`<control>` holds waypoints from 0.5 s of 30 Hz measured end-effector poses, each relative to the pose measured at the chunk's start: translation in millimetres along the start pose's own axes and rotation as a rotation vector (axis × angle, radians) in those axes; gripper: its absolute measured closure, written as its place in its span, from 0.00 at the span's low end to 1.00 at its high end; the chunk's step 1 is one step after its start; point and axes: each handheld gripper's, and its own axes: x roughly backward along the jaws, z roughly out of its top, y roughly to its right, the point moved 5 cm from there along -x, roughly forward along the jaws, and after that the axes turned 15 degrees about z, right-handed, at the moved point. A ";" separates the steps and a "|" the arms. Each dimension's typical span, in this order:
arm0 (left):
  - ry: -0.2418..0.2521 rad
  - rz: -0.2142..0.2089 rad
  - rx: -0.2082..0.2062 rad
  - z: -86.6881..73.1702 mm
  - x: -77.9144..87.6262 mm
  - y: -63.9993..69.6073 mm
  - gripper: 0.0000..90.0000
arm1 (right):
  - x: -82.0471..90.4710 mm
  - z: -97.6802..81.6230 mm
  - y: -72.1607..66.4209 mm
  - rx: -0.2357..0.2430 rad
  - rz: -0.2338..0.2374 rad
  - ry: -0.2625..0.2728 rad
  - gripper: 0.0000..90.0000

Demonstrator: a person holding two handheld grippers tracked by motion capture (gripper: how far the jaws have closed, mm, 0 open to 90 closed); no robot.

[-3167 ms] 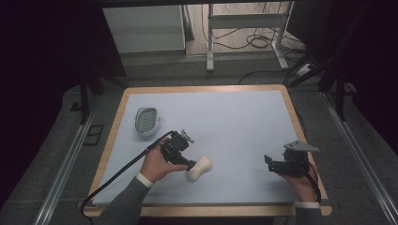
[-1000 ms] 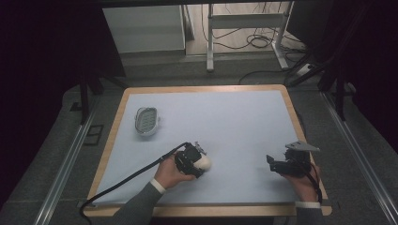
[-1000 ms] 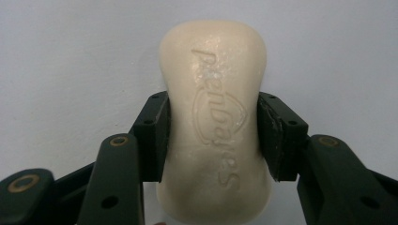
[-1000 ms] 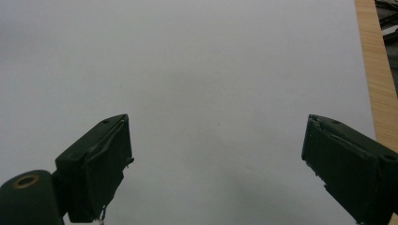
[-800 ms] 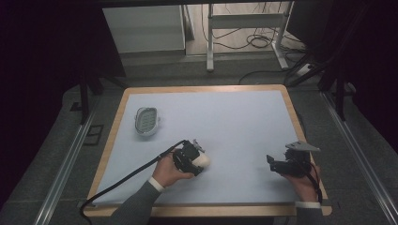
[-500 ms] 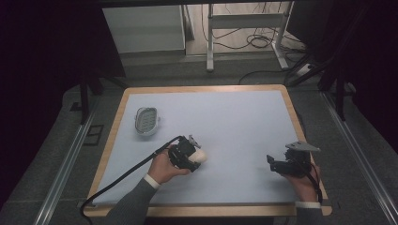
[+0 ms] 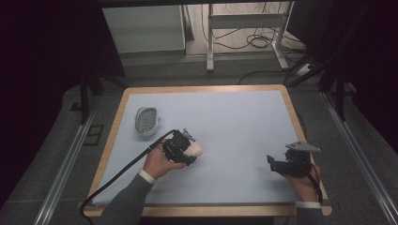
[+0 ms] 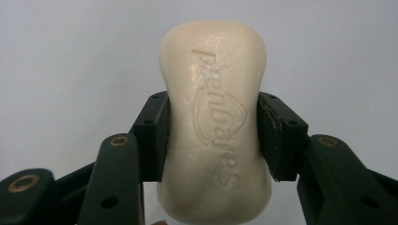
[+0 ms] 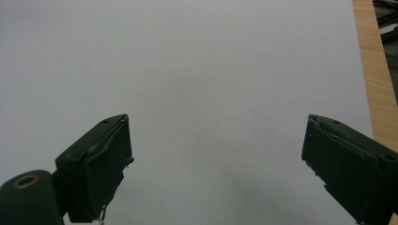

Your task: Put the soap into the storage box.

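Soap (image 8: 214, 122) lettering — left tool (image 8: 213, 136) view, clamped

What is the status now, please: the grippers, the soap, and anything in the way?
Left gripper shut on soap bar. Right gripper open, empty, over the mat. Soap dish at left rear; path to it clear.

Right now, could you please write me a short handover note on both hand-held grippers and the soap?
Left hand-held gripper: shut on the soap bar, pads gripping its two long sides; the bar is held left of the table's centre.
Right hand-held gripper: jaws wide open, nothing between them, near the right edge of the table.
Soap dish: empty, at the table's left, beyond the left hand-held gripper.
Done: soap grasped.
Left, probably: carry the bar to the dish and release it there.
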 end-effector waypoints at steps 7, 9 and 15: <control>0.008 0.004 0.012 1.2 2.9 -6.8 0.55 | 0.2 -0.5 1.1 -0.003 -0.003 0.000 0.09; 0.005 0.010 0.010 1.1 3.8 -9.2 0.55 | 0.2 -0.6 1.3 -0.003 -0.003 -0.001 0.09; 0.010 0.019 0.018 1.3 5.6 -13.3 0.55 | 0.6 -0.6 1.4 -0.003 -0.003 0.000 0.09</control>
